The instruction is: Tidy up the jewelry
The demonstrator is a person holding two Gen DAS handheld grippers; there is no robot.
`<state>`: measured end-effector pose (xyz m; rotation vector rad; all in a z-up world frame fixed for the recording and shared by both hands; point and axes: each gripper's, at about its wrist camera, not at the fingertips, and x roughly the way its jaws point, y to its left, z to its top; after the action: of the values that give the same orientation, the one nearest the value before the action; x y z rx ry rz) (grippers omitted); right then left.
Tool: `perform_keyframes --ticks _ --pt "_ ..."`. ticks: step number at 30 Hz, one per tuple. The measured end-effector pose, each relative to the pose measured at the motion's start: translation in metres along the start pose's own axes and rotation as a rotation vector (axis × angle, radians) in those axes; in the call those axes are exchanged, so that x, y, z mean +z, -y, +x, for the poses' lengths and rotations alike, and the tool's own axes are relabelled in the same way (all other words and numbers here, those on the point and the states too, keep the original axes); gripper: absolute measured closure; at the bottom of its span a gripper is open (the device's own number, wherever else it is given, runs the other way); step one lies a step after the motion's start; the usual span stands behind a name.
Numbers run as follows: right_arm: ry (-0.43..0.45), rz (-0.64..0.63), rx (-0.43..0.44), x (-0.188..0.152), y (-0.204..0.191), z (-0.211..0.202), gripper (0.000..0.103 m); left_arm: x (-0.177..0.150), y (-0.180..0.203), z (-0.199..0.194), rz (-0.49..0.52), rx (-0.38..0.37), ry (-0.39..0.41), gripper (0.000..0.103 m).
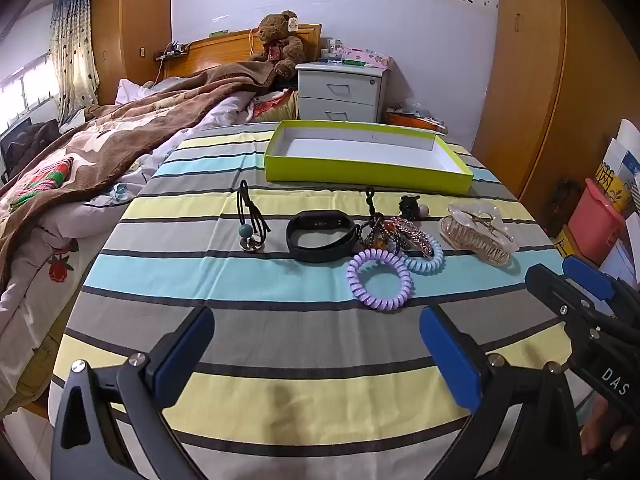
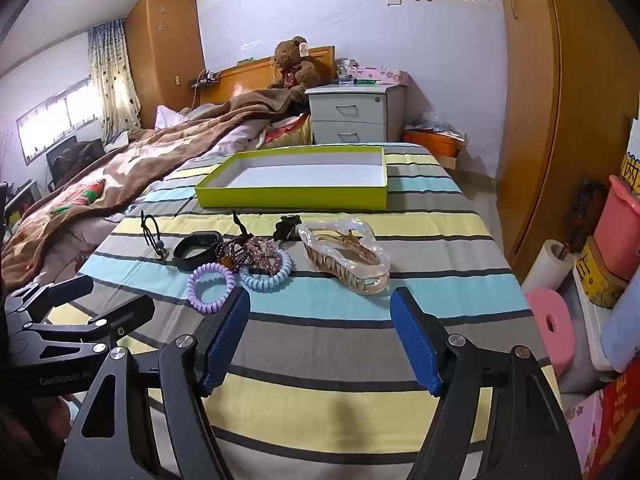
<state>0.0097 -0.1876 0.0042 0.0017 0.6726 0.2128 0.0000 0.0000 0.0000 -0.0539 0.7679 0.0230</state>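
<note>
A row of jewelry lies across the striped cloth: a black hair tie with a bead (image 1: pixel 251 220), a black wristband (image 1: pixel 321 235), a beaded bracelet cluster (image 1: pixel 384 232), a purple coil hair tie (image 1: pixel 379 280) (image 2: pixel 211 282), a pale blue coil tie (image 1: pixel 428 258) (image 2: pixel 266 274), a small black clip (image 1: pixel 409 205) and a clear claw clip (image 1: pixel 478 236) (image 2: pixel 346 254). Behind them sits an empty lime-green box (image 1: pixel 368 172) (image 2: pixel 296 196). My left gripper (image 1: pixel 316 340) hovers open in front of the purple tie. My right gripper (image 2: pixel 320 326) hovers open just short of the claw clip. Neither holds anything.
The cloth covers a table (image 1: pixel 280 400) beside a bed with a brown blanket (image 1: pixel 100 148). A white nightstand (image 1: pixel 340 92) and teddy bear (image 1: pixel 280 44) stand behind. Wooden wardrobes (image 2: pixel 580 100), a pink bin (image 2: pixel 618 228) and paper rolls (image 2: pixel 552 324) crowd the right side.
</note>
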Motion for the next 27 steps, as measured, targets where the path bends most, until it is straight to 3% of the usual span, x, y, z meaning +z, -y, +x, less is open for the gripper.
perform_keyframes --ticks 27 --pt "0.023 -0.002 -0.003 0.002 -0.003 -0.005 0.03 0.003 -0.006 -0.001 -0.019 0.002 -0.005 0.0"
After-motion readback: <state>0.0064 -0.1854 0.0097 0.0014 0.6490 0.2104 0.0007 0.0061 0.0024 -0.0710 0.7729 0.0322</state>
